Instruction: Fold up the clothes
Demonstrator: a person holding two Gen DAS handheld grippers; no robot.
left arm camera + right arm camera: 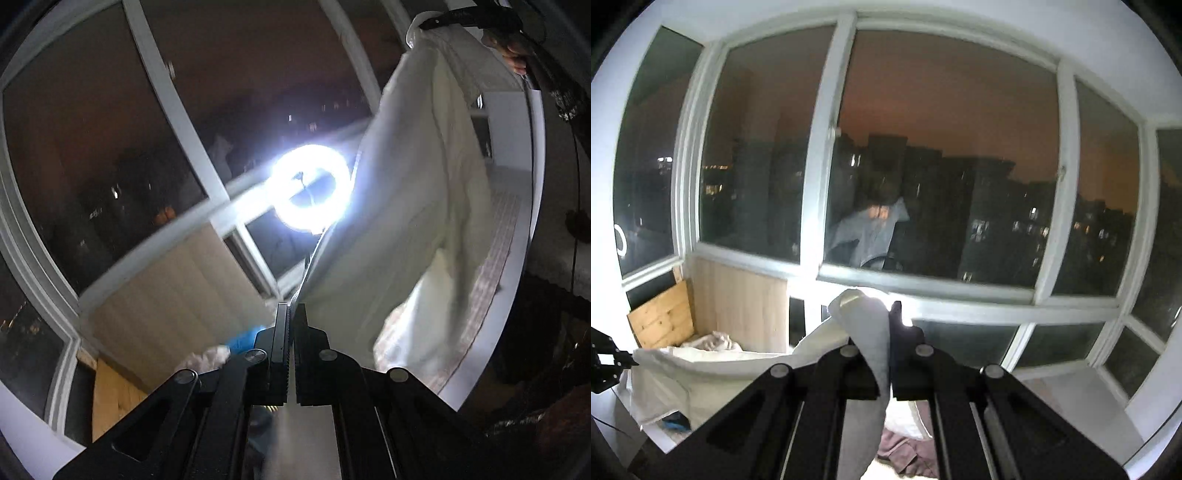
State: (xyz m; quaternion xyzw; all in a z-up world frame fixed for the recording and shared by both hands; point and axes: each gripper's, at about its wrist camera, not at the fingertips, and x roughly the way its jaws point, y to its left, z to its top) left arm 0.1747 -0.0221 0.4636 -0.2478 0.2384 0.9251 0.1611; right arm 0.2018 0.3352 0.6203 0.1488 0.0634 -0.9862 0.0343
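Observation:
A white garment (413, 206) hangs in the air, stretched between both grippers. My left gripper (291, 306) is shut on one edge of it, the cloth pinched between the black jaws and running up to the right. At the top right of the left wrist view my right gripper (424, 26) pinches the other end, with a hand (511, 55) beside it. In the right wrist view my right gripper (890, 306) is shut on a fold of the white garment (864, 332), which sags left to my left gripper (628, 360).
Large white-framed windows (938, 155) show a dark city at night. A bright ring light (310, 188) glares in the left wrist view. Below lie a wooden board (661, 317), a crumpled pale cloth (716, 341), a mauve garment (908, 450) and something blue (676, 422).

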